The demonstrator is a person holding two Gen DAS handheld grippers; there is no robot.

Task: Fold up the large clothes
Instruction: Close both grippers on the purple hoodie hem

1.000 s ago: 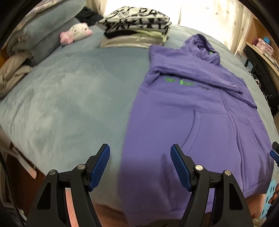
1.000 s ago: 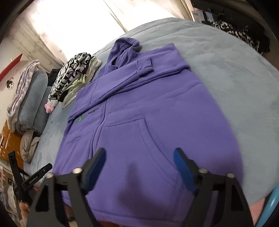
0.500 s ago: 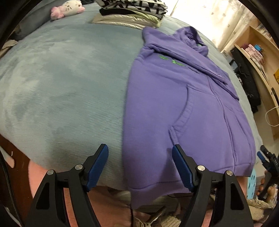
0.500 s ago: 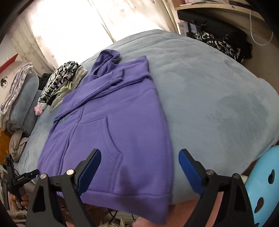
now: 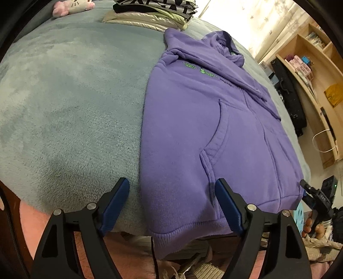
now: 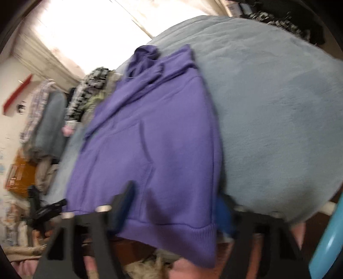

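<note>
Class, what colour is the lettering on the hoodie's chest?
Green, on the purple hoodie; the lettering shows best in the left wrist view.

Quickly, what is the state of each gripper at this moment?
Left gripper: jaws opening, astride the purple fleece hoodie hem corner, not gripping.
Right gripper: jaws closing around the other hem corner; view blurred.

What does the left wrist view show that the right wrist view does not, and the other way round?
Only the left wrist view: green lettering on the hoodie's chest, a wooden shelf, and a pink plush toy.
Only the right wrist view: a red wall shelf and a light blue stool.
Both: the purple hoodie lying flat on the grey-blue blanket, and the stack of folded clothes.
</note>
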